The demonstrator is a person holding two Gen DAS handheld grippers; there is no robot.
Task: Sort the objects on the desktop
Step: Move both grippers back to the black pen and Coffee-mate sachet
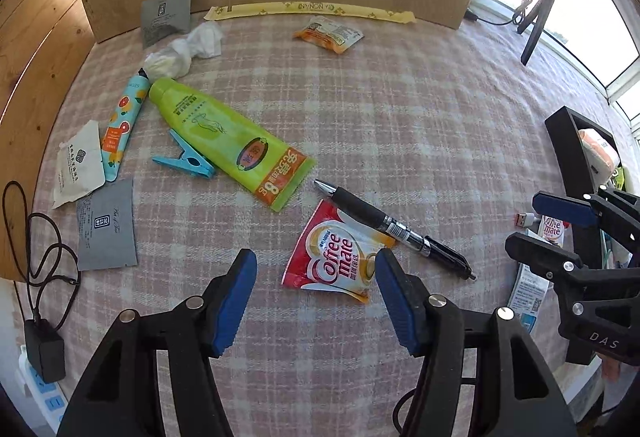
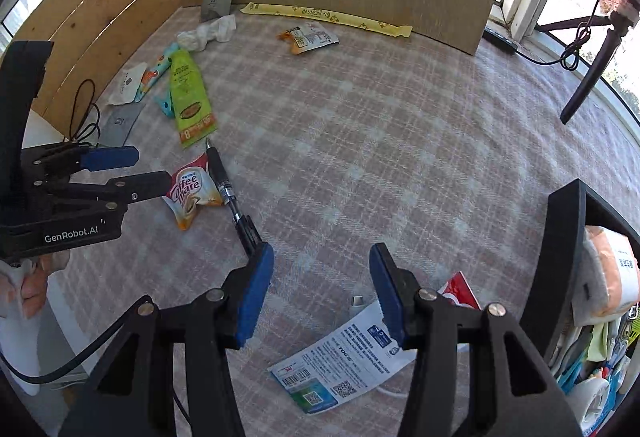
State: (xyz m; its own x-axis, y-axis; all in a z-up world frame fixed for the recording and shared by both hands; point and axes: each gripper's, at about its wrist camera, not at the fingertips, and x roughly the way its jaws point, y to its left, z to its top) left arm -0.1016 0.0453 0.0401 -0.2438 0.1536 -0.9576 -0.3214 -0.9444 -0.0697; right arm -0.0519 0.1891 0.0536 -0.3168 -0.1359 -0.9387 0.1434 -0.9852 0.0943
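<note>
Coffee-mate sachet [image 1: 335,252], red-white and crumpled, lies between the gaping left gripper [image 1: 316,301].

— What carries everything?
— A table under a pink-and-white checked cloth [image 1: 400,125].
— What lies on it?
— Left, a lime-green plastic tube [image 1: 224,135] beside a blue clothes peg [image 1: 186,160]; nearer, a red Coffee-mate sachet [image 1: 334,251] touching a black pen [image 1: 394,229]; far, a yellow paper strip [image 1: 308,10].

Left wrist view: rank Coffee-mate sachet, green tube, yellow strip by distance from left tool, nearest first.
1. Coffee-mate sachet, just ahead of the left tool, slightly right.
2. Green tube, mid-table, ahead and left.
3. Yellow strip, at the far cardboard wall.
</note>
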